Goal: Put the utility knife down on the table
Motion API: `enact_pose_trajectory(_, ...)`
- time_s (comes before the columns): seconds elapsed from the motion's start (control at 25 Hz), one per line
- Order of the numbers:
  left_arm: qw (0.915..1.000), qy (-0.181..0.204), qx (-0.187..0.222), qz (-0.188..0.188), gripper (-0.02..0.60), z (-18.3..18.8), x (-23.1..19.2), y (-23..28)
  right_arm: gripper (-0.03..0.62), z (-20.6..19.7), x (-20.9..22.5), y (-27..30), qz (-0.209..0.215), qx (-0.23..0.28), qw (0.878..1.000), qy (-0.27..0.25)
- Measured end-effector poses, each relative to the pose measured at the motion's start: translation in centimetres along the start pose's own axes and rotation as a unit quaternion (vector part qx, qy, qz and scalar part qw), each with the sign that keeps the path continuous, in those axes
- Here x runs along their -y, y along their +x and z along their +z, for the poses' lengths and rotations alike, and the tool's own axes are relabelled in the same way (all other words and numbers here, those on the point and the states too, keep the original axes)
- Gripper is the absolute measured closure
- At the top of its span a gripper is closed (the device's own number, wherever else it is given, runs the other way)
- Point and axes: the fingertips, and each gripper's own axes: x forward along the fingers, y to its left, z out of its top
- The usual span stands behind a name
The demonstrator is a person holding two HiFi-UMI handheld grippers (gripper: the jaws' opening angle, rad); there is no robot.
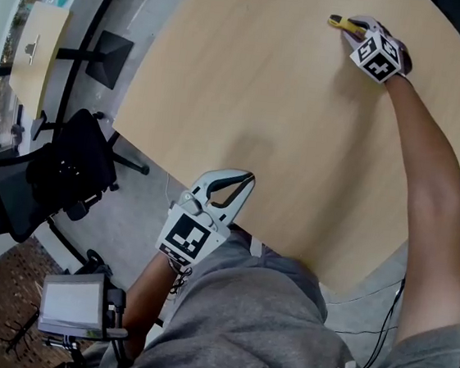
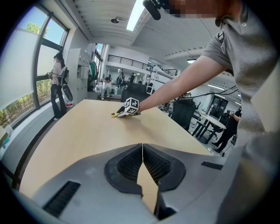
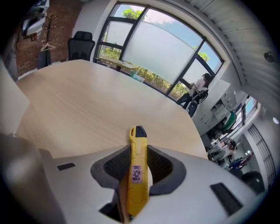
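A yellow utility knife [image 3: 136, 175] with a black tip lies lengthwise between the jaws of my right gripper [image 3: 138, 146], which is shut on it. In the head view that gripper [image 1: 353, 26] is at the far side of the round wooden table [image 1: 286, 128], low over the top, and the knife's tip [image 1: 338, 21] pokes out to the left. My left gripper [image 1: 250, 177] hangs at the table's near edge, shut, with nothing in it. From the left gripper view [image 2: 142, 146] its jaw tips meet, and the right gripper [image 2: 127, 109] with the knife [image 2: 114, 115] shows far across the table.
A black office chair [image 1: 49, 175] stands on the floor left of the table. Behind it is a small pale desk [image 1: 36, 41]. A device with a screen [image 1: 75, 302] sits at the lower left. Several people [image 2: 57, 83] stand in the distant room.
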Motion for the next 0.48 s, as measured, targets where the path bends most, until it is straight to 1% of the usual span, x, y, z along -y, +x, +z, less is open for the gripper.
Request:
enact_pose_trajectory(0.24,1.0000,0.002,0.003,-0.002,0.575,0.4,0.0,0.7,0.476,-0.4,-0.6,0.3,0.015,-0.017,0.999,-0.043)
enact_pose_trajectory(0.48,0.9999,0.002,0.009,0.004,0.575,-0.1,-0.3,0.1,0.476,0.5,-0.7,-0.6,0.006,-0.009,1.000,-0.028)
